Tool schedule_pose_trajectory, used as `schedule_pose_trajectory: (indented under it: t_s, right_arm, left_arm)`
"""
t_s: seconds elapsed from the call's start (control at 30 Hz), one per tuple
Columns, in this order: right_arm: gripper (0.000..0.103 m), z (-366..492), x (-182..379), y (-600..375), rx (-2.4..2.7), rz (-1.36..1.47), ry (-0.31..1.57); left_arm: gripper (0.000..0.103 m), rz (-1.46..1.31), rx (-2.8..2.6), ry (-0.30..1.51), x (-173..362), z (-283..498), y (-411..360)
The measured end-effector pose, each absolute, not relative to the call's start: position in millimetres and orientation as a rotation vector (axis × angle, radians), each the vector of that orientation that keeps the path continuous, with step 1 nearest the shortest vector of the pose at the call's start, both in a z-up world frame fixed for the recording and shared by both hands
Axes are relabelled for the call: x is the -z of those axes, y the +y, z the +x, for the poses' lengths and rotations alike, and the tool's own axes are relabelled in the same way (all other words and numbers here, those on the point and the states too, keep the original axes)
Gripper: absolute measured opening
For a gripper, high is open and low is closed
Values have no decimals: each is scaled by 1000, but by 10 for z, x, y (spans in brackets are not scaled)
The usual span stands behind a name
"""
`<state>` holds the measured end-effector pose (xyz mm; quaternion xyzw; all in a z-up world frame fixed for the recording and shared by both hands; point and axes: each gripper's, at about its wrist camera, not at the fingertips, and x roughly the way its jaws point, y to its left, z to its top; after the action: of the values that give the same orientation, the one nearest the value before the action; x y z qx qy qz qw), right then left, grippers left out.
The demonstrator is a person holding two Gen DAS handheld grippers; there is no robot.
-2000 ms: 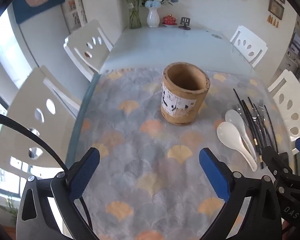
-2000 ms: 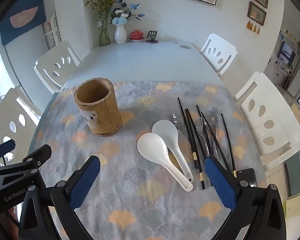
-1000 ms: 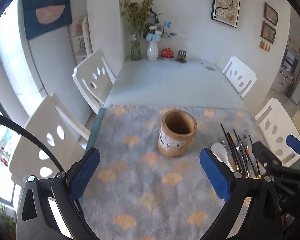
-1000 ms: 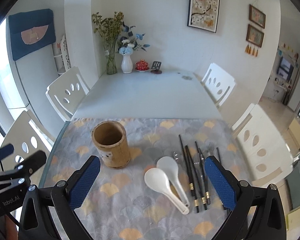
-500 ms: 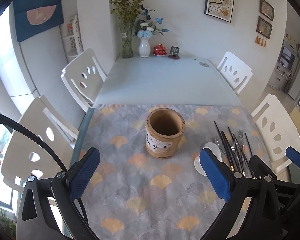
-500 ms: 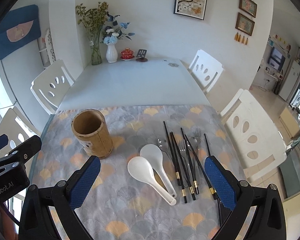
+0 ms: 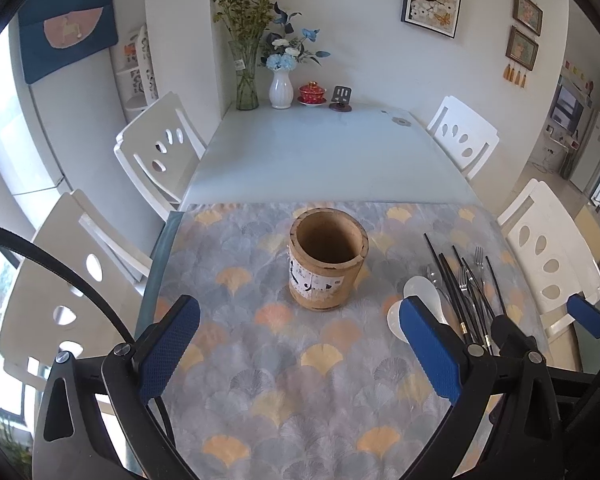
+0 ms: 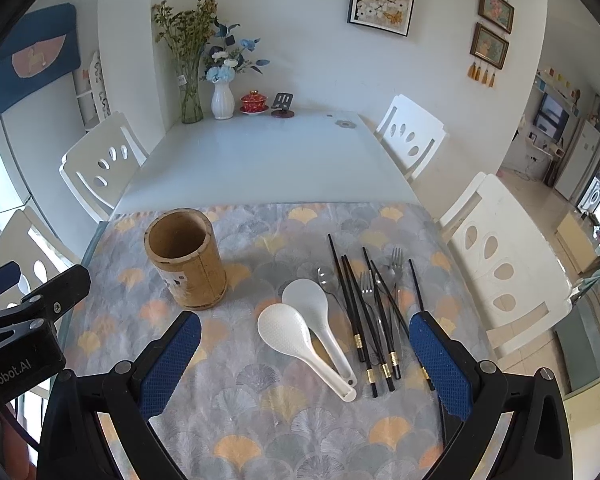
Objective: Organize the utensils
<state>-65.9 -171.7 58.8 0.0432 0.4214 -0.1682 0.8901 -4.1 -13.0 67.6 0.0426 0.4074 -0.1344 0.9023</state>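
Both cameras have dropped closer to the table since half a second back, so the bamboo holder and the cutlery now fill more of my views. I have the right gripper spread wide and empty, hovering above the patterned cloth, and the left gripper equally released, carrying nothing.

From the right tool, the holder stands upright ahead and to the left, its mouth empty as far as I can see down it. Two white spoons lie straight ahead between the fingers, with black chopsticks and forks just right of them, overlapping in a loose row. A metal spoon peeks out behind.

By my reading nothing is sorted yet; every piece remains to go into the holder.

In the left view its own right finger covers part of the spoons. How many forks sit under the chopsticks I cannot make out.
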Motion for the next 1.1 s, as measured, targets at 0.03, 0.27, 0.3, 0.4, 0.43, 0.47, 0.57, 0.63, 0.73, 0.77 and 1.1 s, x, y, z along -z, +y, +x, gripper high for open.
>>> schedule_pose_trajectory:
  t_s: [0.03,0.27,0.3,0.4,0.43,0.47,0.57,0.63,0.73,0.77,1.1]
  right_arm:
    - [103,-648,-571,-1717,345,96,885]
    - [103,-615,-496,-1697,350,122,922]
    - [103,-616,-499,-1695,350,122,920]
    - [103,-605,-520,-1672,361,111,910]
    - [103,-601,-524,-1670,364,108,910]
    - [103,-603,-523,-1672,367,107,910]
    - [103,-601,-506,-1700,386,115,917]
    - [103,-598,-483,-1718,393,128,924]
    - [103,-571,-443,-1718,394,142,942]
    - [103,-560,-422,-1714,388,149,953]
    - [103,-483,-186,-1714,397,187,980]
  left_arm:
    - [100,89,280,843,-676,-36,-120]
    - [100,80,288,825,-711,-26,-19]
    - [100,74,293,823,-716,-25,-5]
    - [100,48,321,820,-741,-2,55]
    - [100,49,319,813,-750,1,73]
    - [100,53,318,809,-754,6,79]
    - [100,62,321,802,-762,23,100]
    - [100,62,327,801,-765,38,109]
    - [100,63,333,797,-770,64,140]
    - [100,63,331,795,-775,72,152]
    - [100,39,346,755,-600,158,337]
